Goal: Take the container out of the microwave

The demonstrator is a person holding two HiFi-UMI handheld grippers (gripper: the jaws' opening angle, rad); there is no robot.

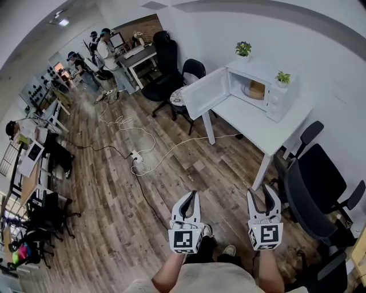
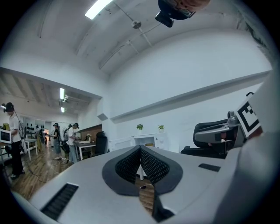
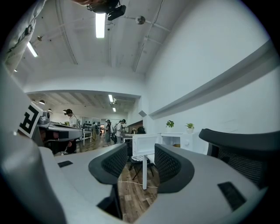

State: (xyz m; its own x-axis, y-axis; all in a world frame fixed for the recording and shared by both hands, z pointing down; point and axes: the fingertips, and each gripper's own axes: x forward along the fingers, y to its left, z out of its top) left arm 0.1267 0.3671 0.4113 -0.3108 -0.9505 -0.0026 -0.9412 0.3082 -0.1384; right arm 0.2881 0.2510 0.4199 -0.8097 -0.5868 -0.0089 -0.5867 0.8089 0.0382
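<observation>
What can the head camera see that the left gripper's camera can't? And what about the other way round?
Only the head view shows the left gripper from above with its marker cube, and the person's shoe. Only the left gripper view shows the ceiling light and that gripper's ribbed pads close up, their tips together with nothing between them. Both show the white microwave with its door open, two little plants on top, black chairs, and people at a far desk.
</observation>
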